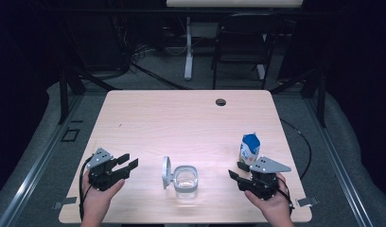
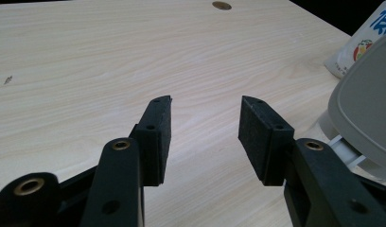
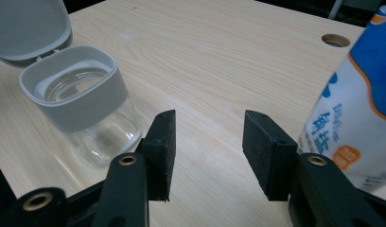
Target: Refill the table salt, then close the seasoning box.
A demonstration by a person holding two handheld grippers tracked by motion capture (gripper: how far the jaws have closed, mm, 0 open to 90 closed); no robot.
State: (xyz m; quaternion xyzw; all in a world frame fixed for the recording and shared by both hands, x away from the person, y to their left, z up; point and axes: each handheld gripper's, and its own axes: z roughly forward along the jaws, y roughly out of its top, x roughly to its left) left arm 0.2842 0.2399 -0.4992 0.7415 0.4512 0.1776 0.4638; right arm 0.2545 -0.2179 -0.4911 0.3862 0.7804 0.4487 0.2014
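The right gripper (image 1: 239, 171) hangs low over the near right part of the table (image 1: 181, 118), jaws apart with nothing between the pads. The blue-and-white pouch (image 1: 250, 148) stands upright just beyond and slightly outboard of this gripper; in the right gripper view the pouch (image 3: 354, 118) rises close beside the right-hand jaw, outside the gap, apparently not touching it. The pouch's long axis is vertical, so a grasp would call for the jaws to shift sideways toward it until the pouch sits centred between the pads. The glass jar (image 1: 186, 182), grey collar on and hinged lid (image 1: 166, 172) swung open toward the left gripper, stands between the two grippers. From the right gripper it lies off to the left jaw's side, near but clear of the pads, as the right gripper view shows the jar (image 3: 84, 111). The left gripper (image 1: 127, 161) also holds its jaws apart and empty; its jaws point toward the jar, and in the left gripper view the open lid (image 2: 366, 123) lies just outboard of the right-hand jaw. Judged by position, the right gripper is the nearer one to the pouch and the left gripper the nearer one to the lid. The mouth of the jar faces up and is unobstructed.
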